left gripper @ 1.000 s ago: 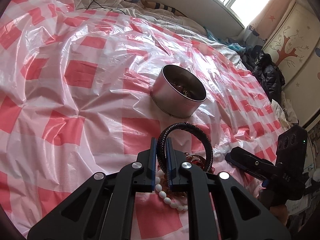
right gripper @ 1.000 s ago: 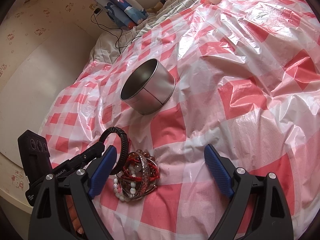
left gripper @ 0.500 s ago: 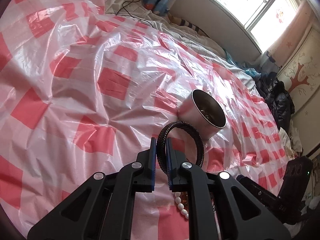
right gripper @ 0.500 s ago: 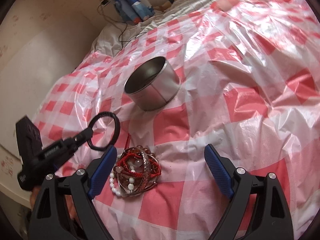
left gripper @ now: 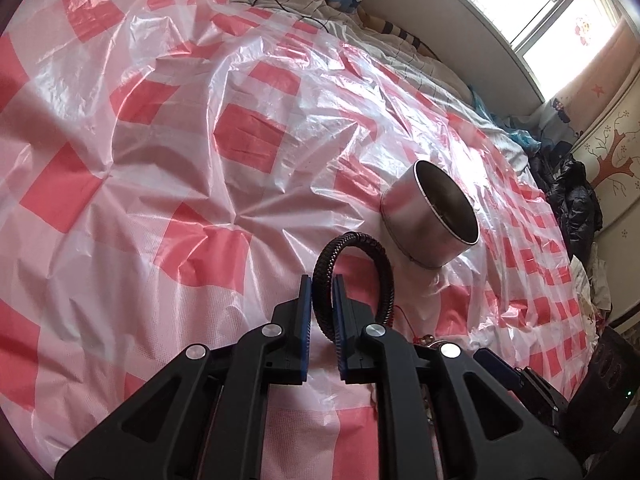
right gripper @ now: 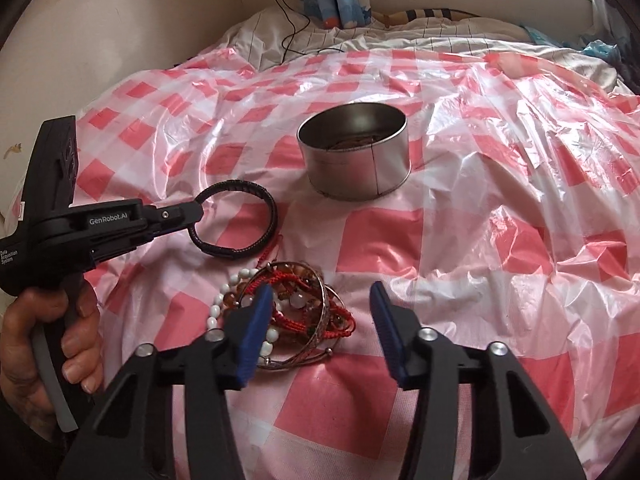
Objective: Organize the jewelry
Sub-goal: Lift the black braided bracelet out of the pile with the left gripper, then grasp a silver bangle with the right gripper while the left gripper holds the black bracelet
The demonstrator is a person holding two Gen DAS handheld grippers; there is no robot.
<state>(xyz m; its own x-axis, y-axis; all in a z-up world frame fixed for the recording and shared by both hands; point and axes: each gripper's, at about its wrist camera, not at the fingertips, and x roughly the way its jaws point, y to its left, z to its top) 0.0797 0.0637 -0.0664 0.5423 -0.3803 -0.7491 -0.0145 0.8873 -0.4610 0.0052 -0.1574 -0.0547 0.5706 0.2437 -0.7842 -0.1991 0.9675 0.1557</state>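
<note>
Holding the black braided bracelet (left gripper: 352,276) by a short stretch of its band, the left hand-held gripper (left gripper: 322,312) is clenched on it; blue pads press both sides of the cord and the rest of the loop stands free ahead of the jaws. From the right wrist view the loop hangs just above the checked plastic sheet (right gripper: 500,240) on the bed, between the metal tin (right gripper: 354,156) and the jewelry pile (right gripper: 288,312), nearer the pile.

Handling judgement: bracelet looks light and semi-stiff, since the ring keeps its round form while gripped at one point. The woven surface should give the pads good friction, so slip risk is low. A pinch across the band, as now, seems the right hold; squeezing across the whole ring would likely deform it.

Appearance: dark cord with a ribbed, plaited texture, closed loop, a thin lighter line along one edge.

Right hand-held gripper (right gripper: 320,308): jaws have just been closing and stand partly apart, pressing on nothing. They hover over the pile on the side away from the tin; whether any strand lies between the pads, I cannot tell.

Pile: white bead string, red cord strands, metal bangles, translucent beads, all tangled together. Judged fragile-ish and snag-prone; take one bangle rim, not the tangle.

Tin: open, upright, something brownish already inside.
</note>
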